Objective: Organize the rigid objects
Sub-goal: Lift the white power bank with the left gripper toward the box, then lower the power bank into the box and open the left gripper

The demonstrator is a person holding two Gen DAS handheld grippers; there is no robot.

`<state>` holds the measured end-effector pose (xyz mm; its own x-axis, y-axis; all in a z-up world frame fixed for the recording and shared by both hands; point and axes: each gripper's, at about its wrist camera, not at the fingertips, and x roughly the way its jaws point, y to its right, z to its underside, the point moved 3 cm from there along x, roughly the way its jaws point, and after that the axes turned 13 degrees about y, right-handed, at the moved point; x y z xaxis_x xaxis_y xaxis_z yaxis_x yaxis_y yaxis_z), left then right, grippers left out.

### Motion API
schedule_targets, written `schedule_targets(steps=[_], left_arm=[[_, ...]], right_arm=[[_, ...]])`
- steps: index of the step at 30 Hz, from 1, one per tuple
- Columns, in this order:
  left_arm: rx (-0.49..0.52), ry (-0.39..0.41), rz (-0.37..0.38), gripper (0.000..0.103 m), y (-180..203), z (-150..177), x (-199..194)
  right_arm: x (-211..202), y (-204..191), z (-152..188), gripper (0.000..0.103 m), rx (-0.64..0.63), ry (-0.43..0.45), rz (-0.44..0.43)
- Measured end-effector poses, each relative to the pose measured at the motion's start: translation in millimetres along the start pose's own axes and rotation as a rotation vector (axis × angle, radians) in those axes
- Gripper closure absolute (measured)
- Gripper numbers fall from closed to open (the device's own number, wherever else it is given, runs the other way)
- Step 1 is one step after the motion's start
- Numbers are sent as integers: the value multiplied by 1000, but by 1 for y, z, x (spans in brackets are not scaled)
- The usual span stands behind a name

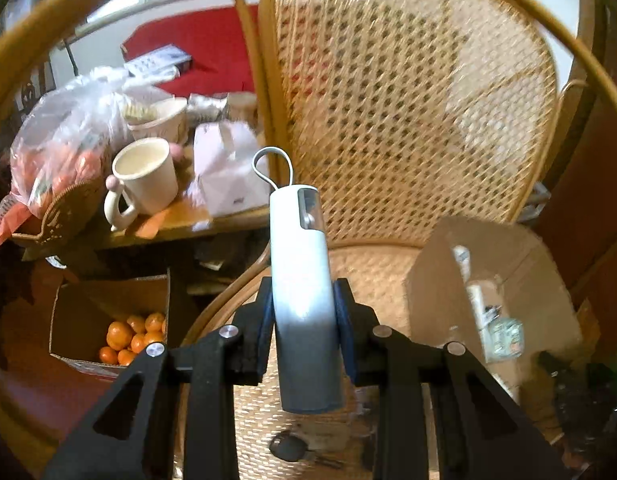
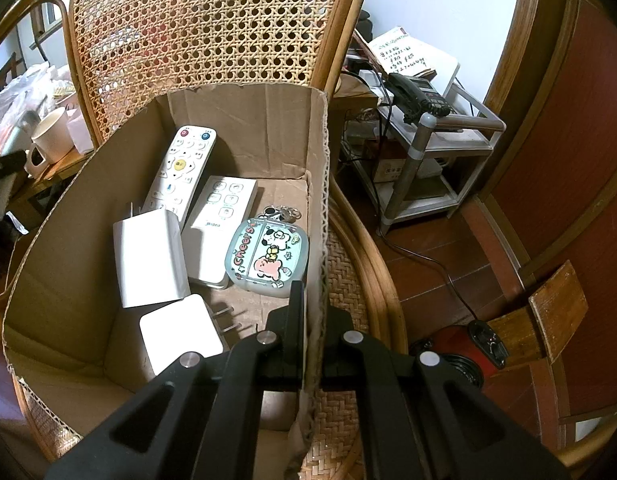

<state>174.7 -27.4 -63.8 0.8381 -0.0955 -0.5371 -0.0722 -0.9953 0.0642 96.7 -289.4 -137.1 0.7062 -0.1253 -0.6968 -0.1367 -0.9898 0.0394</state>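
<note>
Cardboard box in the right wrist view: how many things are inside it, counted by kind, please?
In the cardboard box:
Remote controls: 2
White chargers: 2
Cartoon case with keyring: 1
Total: 5

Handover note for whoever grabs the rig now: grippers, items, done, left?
Left gripper: shut on white cylindrical gadget, held up over the wicker chair.
Right gripper: shut on the cardboard box wall, steadying it.
Done: two remotes, two chargers, cartoon case in the box.
Left: drop the gadget in. A dark key-like item lies on the seat.
</note>
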Motion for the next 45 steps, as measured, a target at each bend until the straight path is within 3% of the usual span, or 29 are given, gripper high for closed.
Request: schedule_targets(steps=[5,12,23,30,42,45], left_arm=[[51,84,36,77,30,-11,-29],[83,109,136,77,71,-8,-49],[123,35,245,76,128,15,-48],[148,-29,241,76,150,31,-35],[150,-103,230,76,149,45,-19],[161,-51,249,76,148,38,-28]], right_arm=[[0,1,0,97,7,4,12],[0,-1,-1,97,8,3,6],[1,-1,-1,97,11,3,6],[1,-1,-1,97,9,6,4],[0,0,0,97,15,7,5],[0,-1,-1,97,12,7,4]])
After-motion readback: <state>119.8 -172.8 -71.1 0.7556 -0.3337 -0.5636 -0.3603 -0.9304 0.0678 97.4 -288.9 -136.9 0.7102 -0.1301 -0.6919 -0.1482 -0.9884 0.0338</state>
